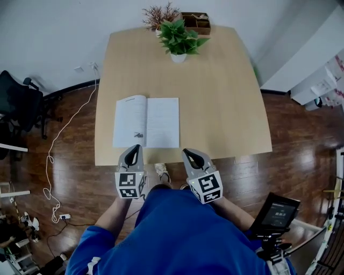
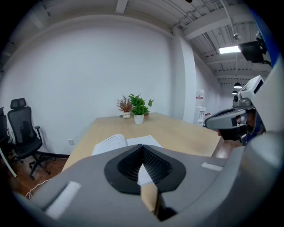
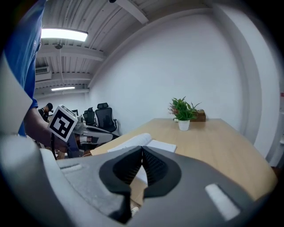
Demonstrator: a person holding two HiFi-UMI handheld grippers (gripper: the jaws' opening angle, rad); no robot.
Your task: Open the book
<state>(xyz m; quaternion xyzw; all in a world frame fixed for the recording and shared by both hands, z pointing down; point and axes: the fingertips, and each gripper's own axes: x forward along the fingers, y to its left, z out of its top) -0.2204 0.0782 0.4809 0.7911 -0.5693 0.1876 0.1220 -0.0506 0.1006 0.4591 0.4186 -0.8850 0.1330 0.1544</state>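
Observation:
The book (image 1: pixel 146 122) lies open and flat on the wooden table (image 1: pixel 215 107), near its front left edge, white pages up. It also shows past the jaws in both gripper views, as the book (image 2: pixel 120 142) and the book (image 3: pixel 137 142). My left gripper (image 1: pixel 137 146) hovers at the table's front edge just below the book, shut and empty. My right gripper (image 1: pixel 188 152) hangs beside it, slightly to the right, also shut with nothing in it. Neither touches the book.
A potted green plant (image 1: pixel 179 38) stands at the table's far edge, with a dried plant (image 1: pixel 159 15) and a brown box (image 1: pixel 195 22) behind it. Office chairs (image 1: pixel 21 102) stand left. A white cable (image 1: pixel 64 134) runs on the floor.

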